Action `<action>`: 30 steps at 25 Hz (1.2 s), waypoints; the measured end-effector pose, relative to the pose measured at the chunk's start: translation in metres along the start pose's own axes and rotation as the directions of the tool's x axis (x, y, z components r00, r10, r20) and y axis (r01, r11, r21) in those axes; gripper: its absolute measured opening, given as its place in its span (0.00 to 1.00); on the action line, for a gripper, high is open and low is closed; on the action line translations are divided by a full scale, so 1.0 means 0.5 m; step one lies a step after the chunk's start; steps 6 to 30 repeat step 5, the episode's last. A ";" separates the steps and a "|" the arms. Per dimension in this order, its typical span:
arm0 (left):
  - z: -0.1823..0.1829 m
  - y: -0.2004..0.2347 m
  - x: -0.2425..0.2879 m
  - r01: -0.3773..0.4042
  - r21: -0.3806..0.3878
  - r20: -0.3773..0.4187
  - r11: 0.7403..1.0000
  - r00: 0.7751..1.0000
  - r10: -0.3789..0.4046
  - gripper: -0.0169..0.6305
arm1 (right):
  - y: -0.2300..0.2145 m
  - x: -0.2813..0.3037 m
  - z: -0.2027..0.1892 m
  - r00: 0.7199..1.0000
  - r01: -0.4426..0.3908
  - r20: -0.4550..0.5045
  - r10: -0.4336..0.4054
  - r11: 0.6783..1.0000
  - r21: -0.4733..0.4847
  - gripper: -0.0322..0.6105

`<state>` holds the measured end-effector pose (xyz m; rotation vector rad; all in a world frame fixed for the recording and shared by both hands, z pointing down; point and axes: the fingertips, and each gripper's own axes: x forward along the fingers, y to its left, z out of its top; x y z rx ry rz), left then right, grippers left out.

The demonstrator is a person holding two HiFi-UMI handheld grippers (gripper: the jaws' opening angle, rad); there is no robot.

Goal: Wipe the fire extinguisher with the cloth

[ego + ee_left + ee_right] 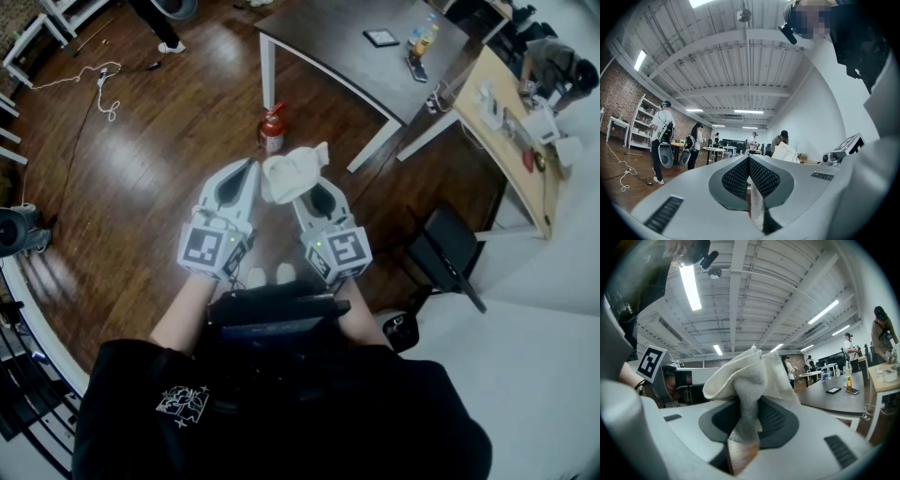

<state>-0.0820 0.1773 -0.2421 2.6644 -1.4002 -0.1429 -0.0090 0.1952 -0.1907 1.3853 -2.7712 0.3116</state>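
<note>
Status: grab is done, wiping hasn't started as far as I can see.

- Right tool (307, 190) (747, 414): jaws clamped on the white cloth (292, 172) (743, 376). Pinched near the middle of the bundle, with loose folds bunched above the tips and a strip hanging down between them.
- Left tool (249, 169) (749, 160): jaws closed tip to tip, nothing gripped. A pale sliver shows through the gap below the tips; can't tell what it is.
- Fire extinguisher (272, 129): red, upright on the wood floor, just beside the white leg of the dark tabletop (347, 37). It's ahead of both tools and neither gripper view shows it.
- Both tools are held side by side in front of the person, pointing toward the extinguisher. Cloth isn't touching it; my read is it's held well above floor level.

Left to do: basically everything. Bring the cloth down to the cylinder and rub over the body, probably the handle too. The left tool is free, so it could steady the top if the extinguisher rocks. Risk: it's free-standing, so a sideways push could tip it.
</note>
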 end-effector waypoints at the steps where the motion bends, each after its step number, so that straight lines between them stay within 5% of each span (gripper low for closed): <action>1: 0.004 0.000 0.000 -0.001 0.003 0.007 1.000 1.000 0.001 0.03 | 0.001 0.000 0.001 1.000 -0.001 0.000 0.001 1.000 0.000 0.24; 30: 0.011 0.001 -0.002 -0.004 0.000 0.013 1.000 1.000 0.004 0.03 | 0.003 -0.001 -0.001 1.000 0.000 -0.007 0.000 1.000 -0.001 0.24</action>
